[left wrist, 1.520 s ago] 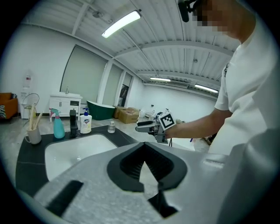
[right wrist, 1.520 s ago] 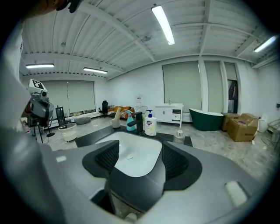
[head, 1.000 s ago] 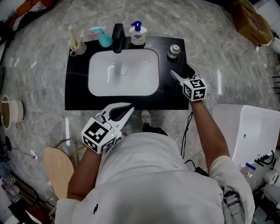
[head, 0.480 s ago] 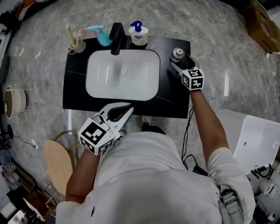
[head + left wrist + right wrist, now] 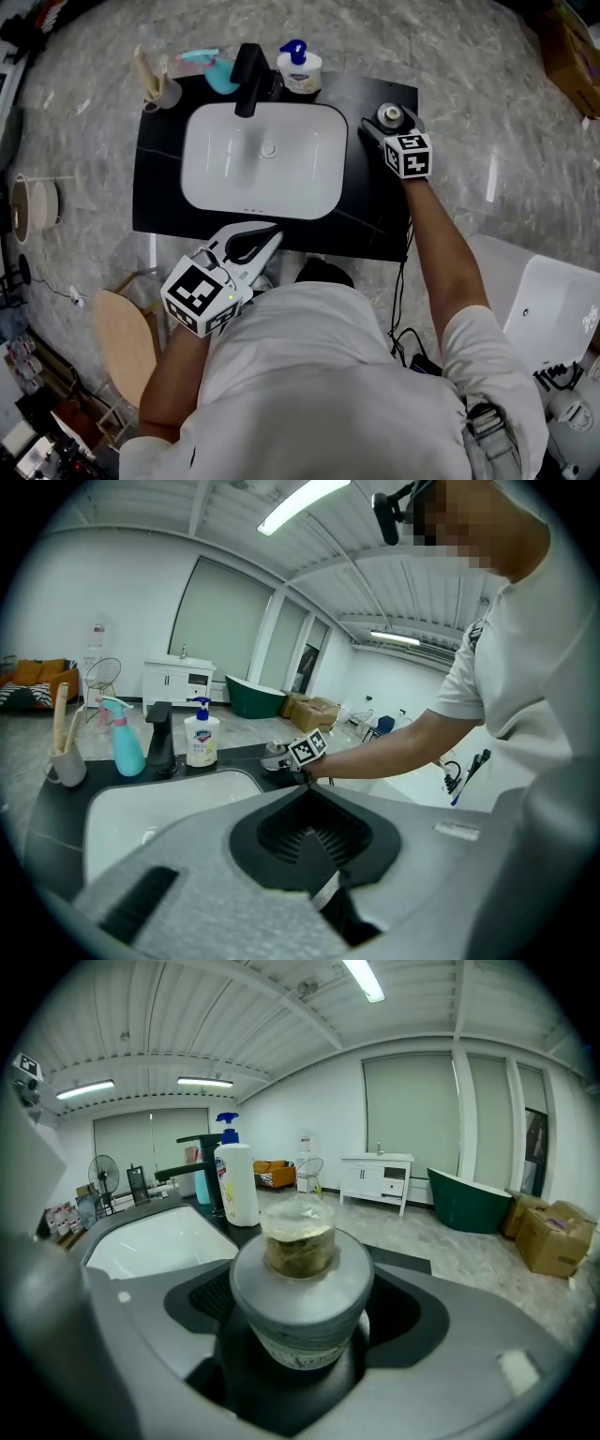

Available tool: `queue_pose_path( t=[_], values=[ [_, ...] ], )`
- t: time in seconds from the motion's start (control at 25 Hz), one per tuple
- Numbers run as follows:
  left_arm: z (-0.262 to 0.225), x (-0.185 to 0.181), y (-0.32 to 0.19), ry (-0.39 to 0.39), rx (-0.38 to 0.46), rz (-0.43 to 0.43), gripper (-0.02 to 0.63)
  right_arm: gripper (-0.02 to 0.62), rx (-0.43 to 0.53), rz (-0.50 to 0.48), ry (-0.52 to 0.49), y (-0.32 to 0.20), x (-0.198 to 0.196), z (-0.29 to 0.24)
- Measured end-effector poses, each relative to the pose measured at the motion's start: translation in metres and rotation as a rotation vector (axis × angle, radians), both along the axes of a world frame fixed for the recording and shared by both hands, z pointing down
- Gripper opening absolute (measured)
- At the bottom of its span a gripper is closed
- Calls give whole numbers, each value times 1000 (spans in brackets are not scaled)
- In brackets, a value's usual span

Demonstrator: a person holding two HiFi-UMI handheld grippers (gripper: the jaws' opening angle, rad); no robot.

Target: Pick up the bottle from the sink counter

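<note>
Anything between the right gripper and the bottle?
Nothing visible. The bottle stands between the jaws of the right gripper on the counter, right of the basin. The soap dispenser and faucet stand apart at the back. Whether the jaws grip it is unclear.

Right tool (image 5: 386, 124) forward, left tool (image 5: 266, 235) back

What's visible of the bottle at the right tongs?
The bottle is small and squat, with a wide round grey body and a pale printed band low on it. A clear top shows something brownish inside. It stands upright at the back right corner of the black counter, right of the white basin. The right tongs sit around it, close on both sides. Whether they press on it, or have lifted it, can't be told.
</note>
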State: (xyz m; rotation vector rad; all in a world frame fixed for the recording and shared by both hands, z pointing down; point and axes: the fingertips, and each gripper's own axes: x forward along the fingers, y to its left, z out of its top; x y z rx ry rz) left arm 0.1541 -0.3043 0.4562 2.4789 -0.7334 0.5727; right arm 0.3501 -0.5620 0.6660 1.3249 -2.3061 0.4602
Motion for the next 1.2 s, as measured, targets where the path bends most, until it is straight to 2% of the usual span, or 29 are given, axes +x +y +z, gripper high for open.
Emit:
queue_pose_path(
  t=[0.2, 0.32, 0.8, 1.2],
  values=[
    [2, -7, -8, -4, 3, -21, 5, 403, 0, 12, 63, -8, -2, 8],
    [5, -10, -9, -4, 3, -30, 5, 353, -8, 17, 95, -9, -1, 10],
    [3, -17, -5, 4, 15, -27, 5, 350, -19, 13, 100, -7, -1, 9],
    [-4, -31, 12, 36, 35, -24, 5, 350, -10, 16, 101, 11, -5, -18]
  ],
)
